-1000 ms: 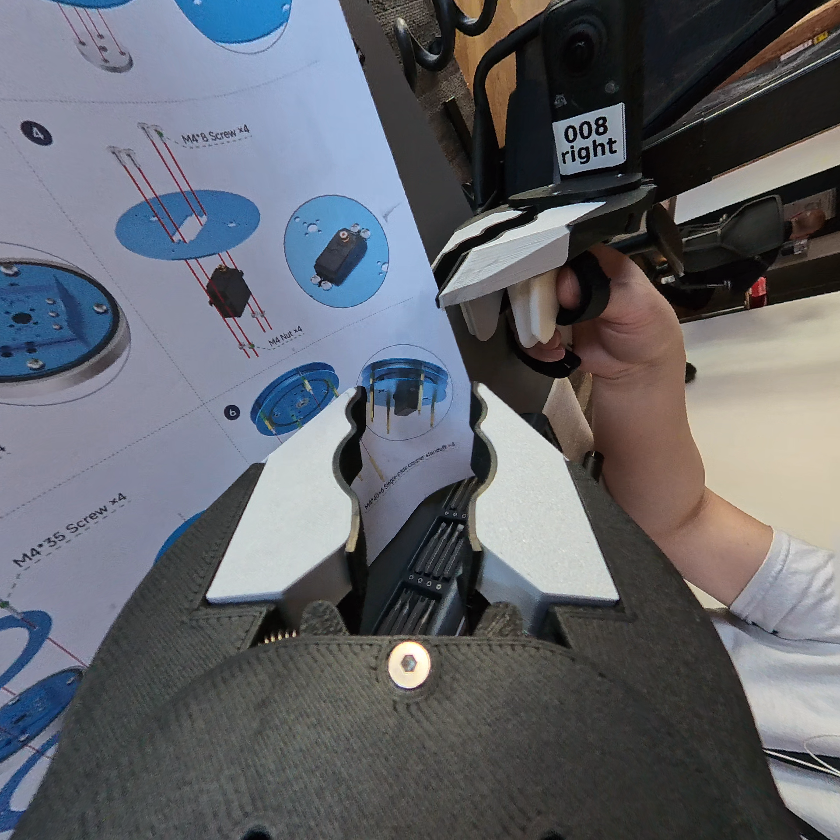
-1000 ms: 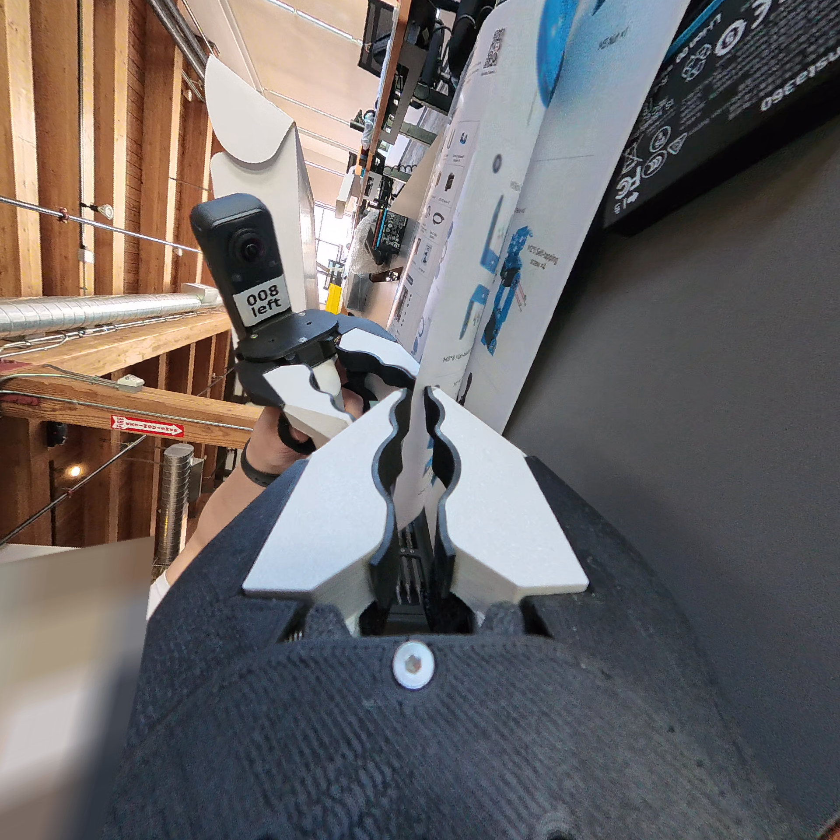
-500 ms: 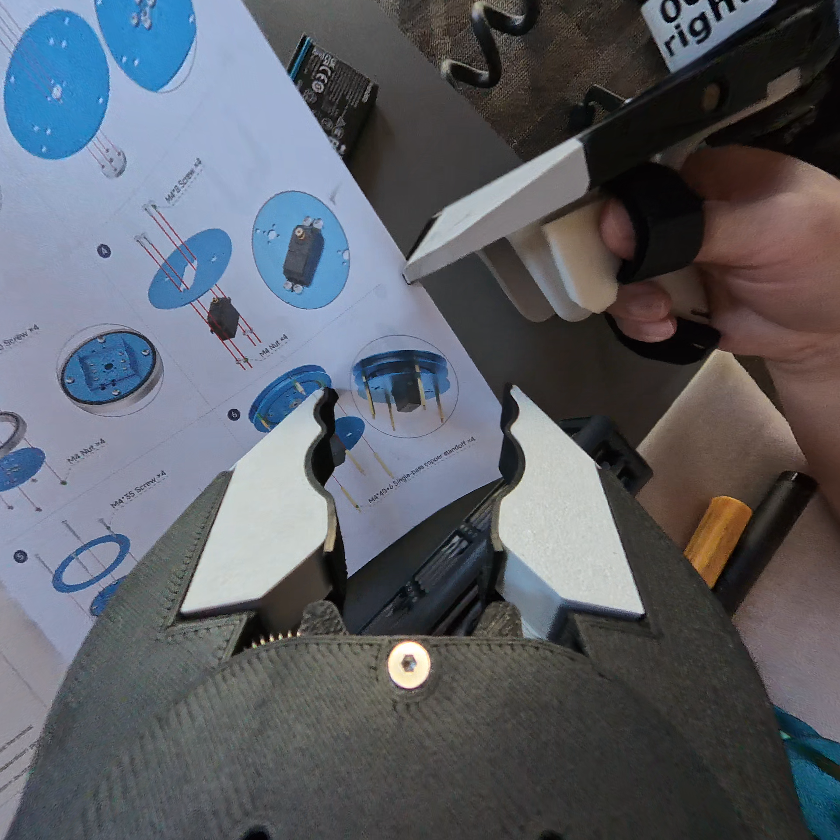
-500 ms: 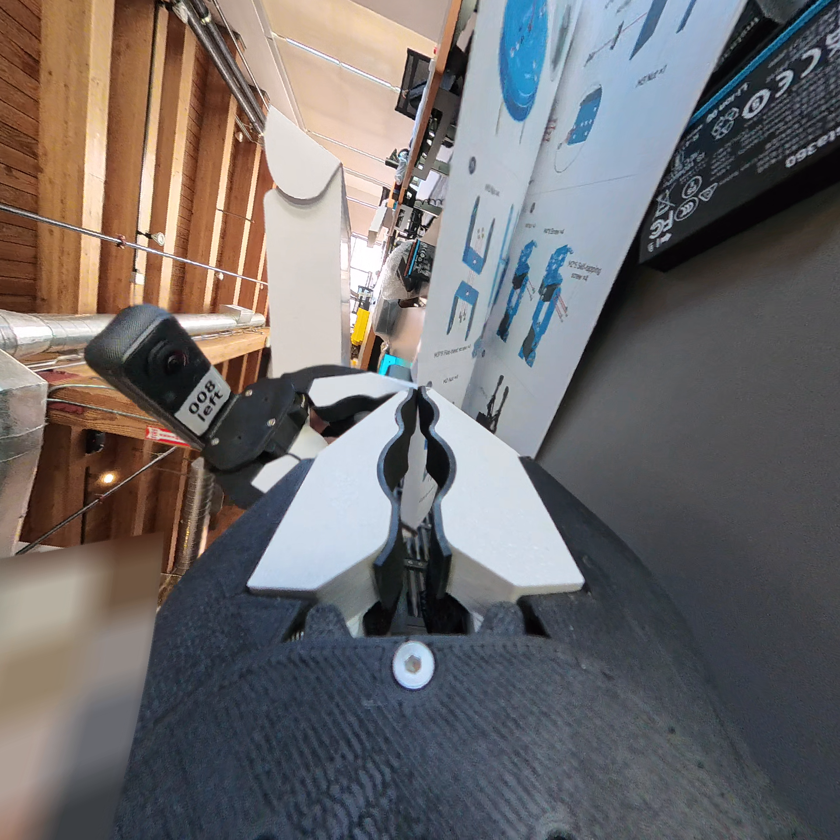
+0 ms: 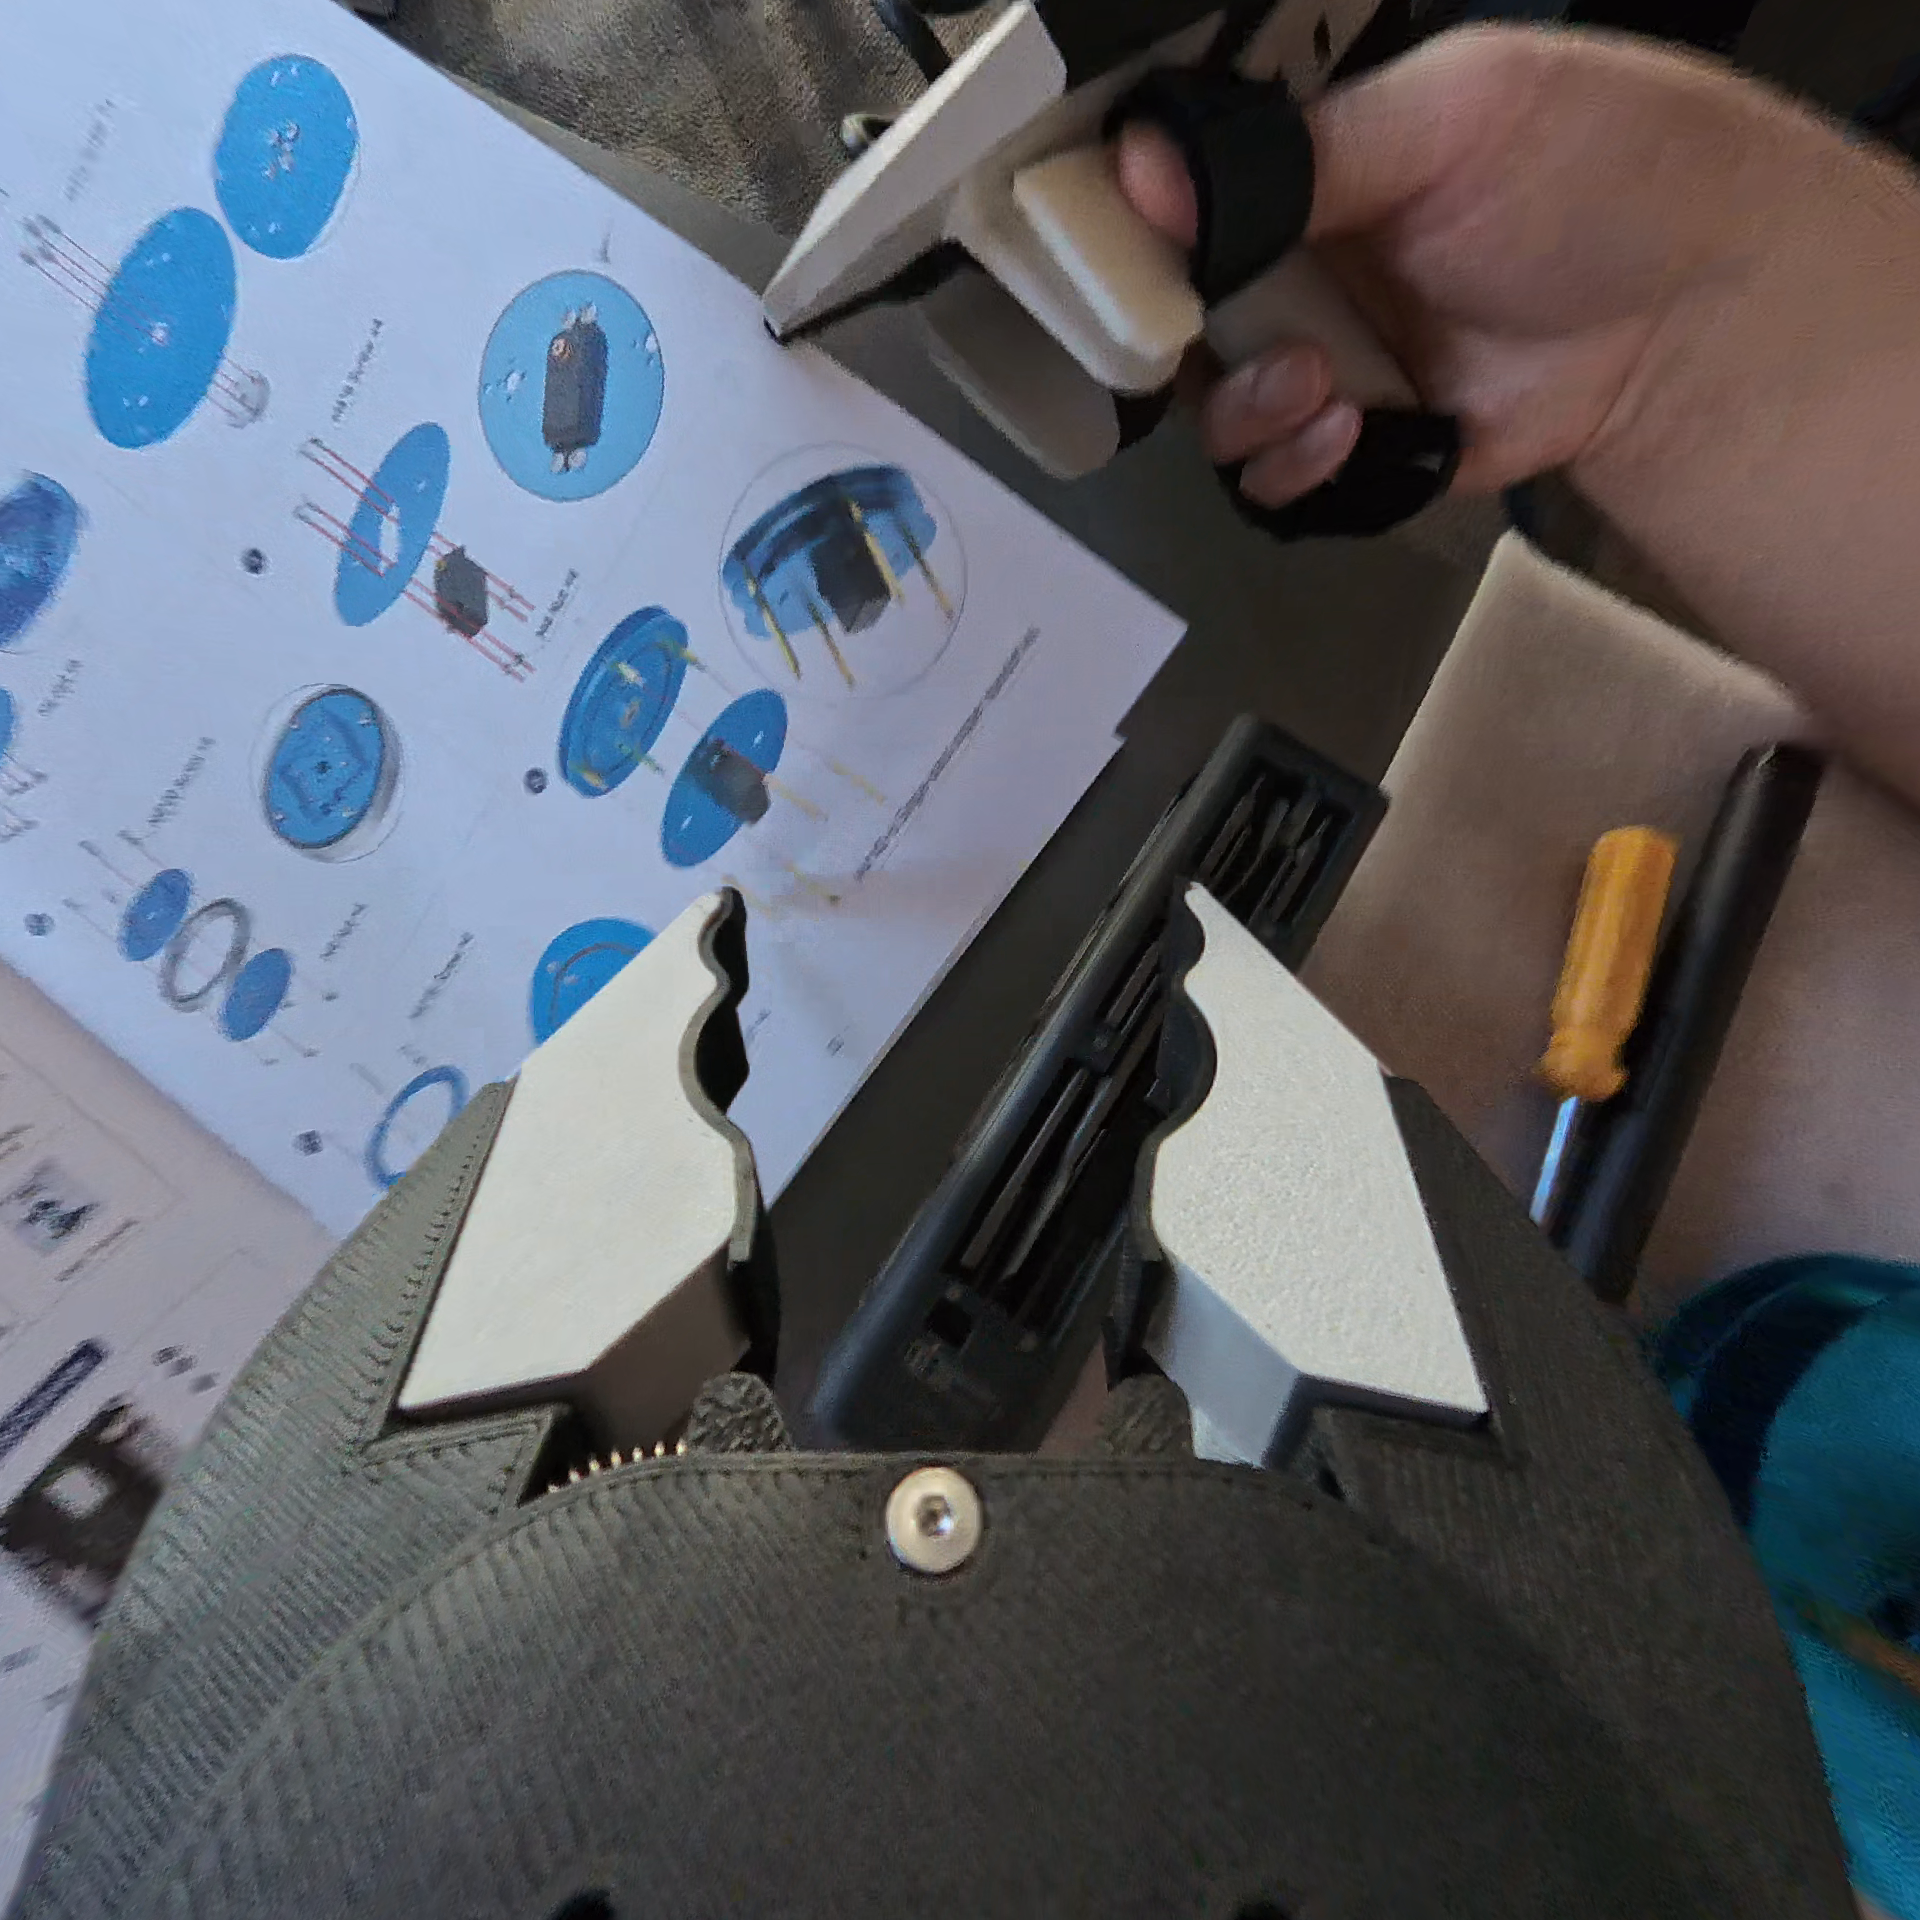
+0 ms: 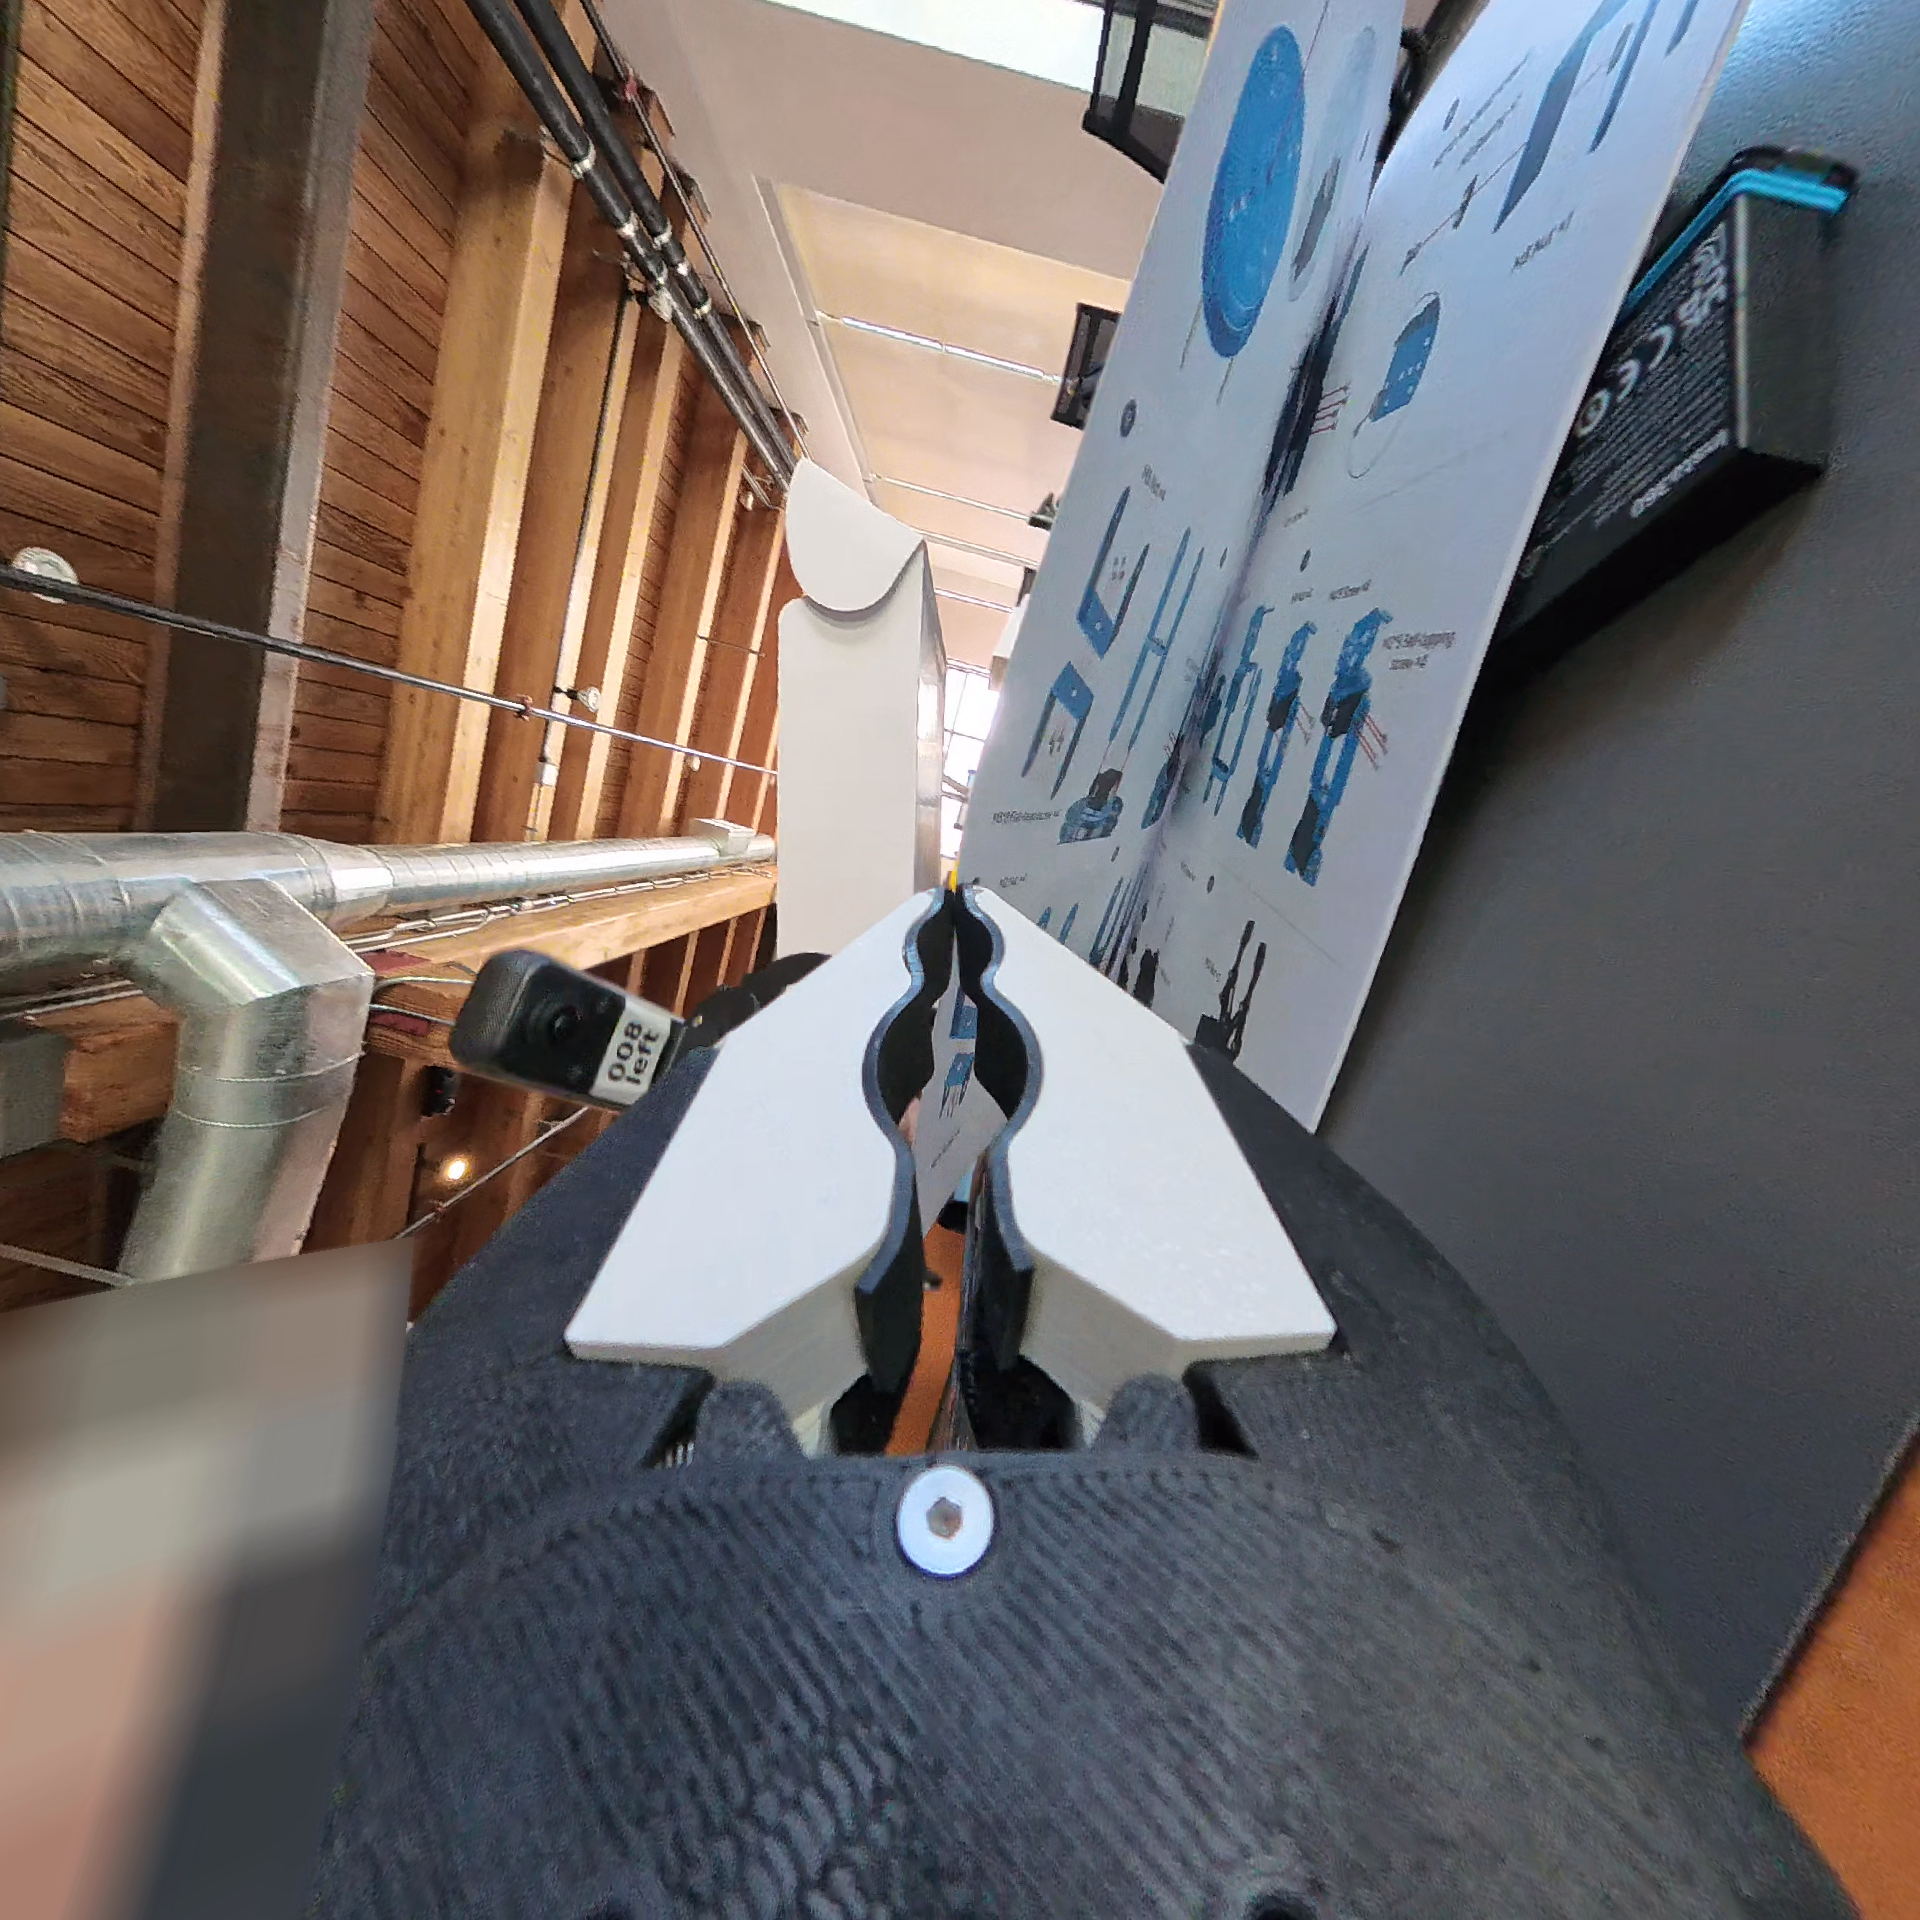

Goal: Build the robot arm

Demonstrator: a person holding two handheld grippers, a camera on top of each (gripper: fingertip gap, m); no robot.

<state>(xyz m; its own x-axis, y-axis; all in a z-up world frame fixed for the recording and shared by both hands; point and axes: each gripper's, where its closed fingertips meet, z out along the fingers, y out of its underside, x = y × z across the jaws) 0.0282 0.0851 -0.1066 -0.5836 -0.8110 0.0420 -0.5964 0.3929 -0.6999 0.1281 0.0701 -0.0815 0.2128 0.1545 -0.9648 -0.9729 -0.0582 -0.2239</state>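
Note:
A white instruction sheet point(image 5: 987, 675) with blue diagrams lies over a dark grey mat point(image 5: 1278, 582). My left gripper point(image 5: 956, 904) is open and empty, just off the sheet's near corner and above a black slotted bit case point(image 5: 1101, 1081). My right gripper point(image 5: 790, 317), held by a hand point(image 5: 1558, 260), is shut on the sheet's far edge. In the right wrist view the sheet point(image 6: 1195, 623) runs between the closed fingers of the right gripper point(image 6: 954, 906). The left gripper's camera point(image 6: 561, 1029) shows just behind them.
An orange-handled screwdriver point(image 5: 1608, 956) lies in a long black tray point(image 5: 1704, 987) on a beige pad point(image 5: 1507, 831). A teal cloth point(image 5: 1818, 1455) is at the lower right. A black box with a blue stripe point(image 6: 1683, 343) sits on the mat point(image 6: 1662, 935) past the sheet.
My left gripper has opened wider and drawn back off the sheet's corner. My right gripper has closed fully on the sheet's edge. The sheet now lies flatter.

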